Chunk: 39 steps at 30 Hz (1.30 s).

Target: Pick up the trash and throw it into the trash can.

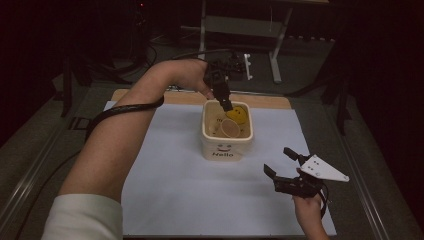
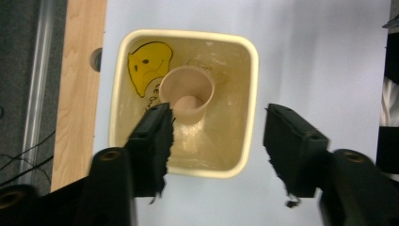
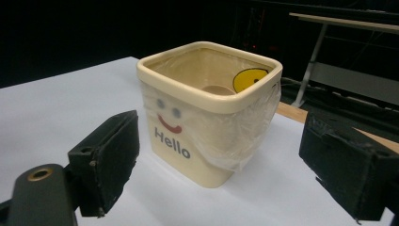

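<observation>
A cream square bin (image 1: 227, 148) with a smiley and "Hello" on its front stands mid-table, lined with clear plastic. Inside it lie a tan paper cup (image 1: 230, 128) on its side and a yellow piece with a drawn face (image 1: 237, 114). My left gripper (image 1: 223, 99) hangs over the bin's far rim, pointing down. In the left gripper view its jaws stand apart above the bin (image 2: 251, 94) and the cup (image 2: 187, 94), gripping nothing. My right gripper (image 1: 278, 161) rests open near the table's right front, facing the bin (image 3: 174, 136), with the cup (image 3: 214, 88) low inside.
A white sheet (image 1: 165, 170) covers the table; a strip of bare wood (image 1: 265, 101) shows along the far edge. A metal desk frame (image 1: 275, 55) stands behind in the dark. The left gripper's cable (image 1: 120, 111) drapes over the forearm.
</observation>
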{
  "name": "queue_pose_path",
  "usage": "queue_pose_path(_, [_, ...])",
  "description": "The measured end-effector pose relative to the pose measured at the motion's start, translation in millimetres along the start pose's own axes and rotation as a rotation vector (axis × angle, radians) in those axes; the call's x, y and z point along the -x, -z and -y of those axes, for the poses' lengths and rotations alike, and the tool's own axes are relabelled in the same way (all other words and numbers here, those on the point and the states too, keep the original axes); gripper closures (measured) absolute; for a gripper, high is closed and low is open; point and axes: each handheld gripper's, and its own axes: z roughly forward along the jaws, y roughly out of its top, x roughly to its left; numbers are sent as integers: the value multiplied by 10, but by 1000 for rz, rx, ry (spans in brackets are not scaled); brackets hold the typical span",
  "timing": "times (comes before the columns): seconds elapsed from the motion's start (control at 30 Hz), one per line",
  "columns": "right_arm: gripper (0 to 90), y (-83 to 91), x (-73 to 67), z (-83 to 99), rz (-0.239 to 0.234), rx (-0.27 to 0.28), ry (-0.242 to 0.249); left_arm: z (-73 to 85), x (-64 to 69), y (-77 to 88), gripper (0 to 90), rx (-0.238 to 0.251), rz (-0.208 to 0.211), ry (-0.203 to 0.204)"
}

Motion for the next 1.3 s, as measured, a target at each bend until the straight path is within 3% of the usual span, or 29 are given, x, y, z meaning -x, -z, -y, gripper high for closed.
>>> queue_pose_path(0.27, [126,-8,-7,0,-3,-2,-2,235,16,141,171,22,-3,76])
queue_pose_path(0.43, [126,-19,-15,0,0,-5,0,401,-3,210,20,88,19,124])
queue_pose_path(0.63, [126,-23,-21,0,-2,-8,-1,616,27,203,17,124,-3,175])
queue_pose_path(0.73, [126,-21,-29,0,-2,-7,-1,727,61,200,9,153,22,194])
queue_pose_path(0.83, [126,-20,-33,-1,0,-7,-1,803,103,199,9,168,34,185])
queue_pose_path(0.97, [126,-16,-41,-3,0,-6,2,992,217,214,9,222,65,205])
queue_pose_path(1.23, [126,-26,-59,1,-5,-14,3,1265,369,217,9,264,72,213])
queue_pose_path(1.3, [126,-31,-59,5,-5,-14,2,1339,407,212,9,260,49,222])
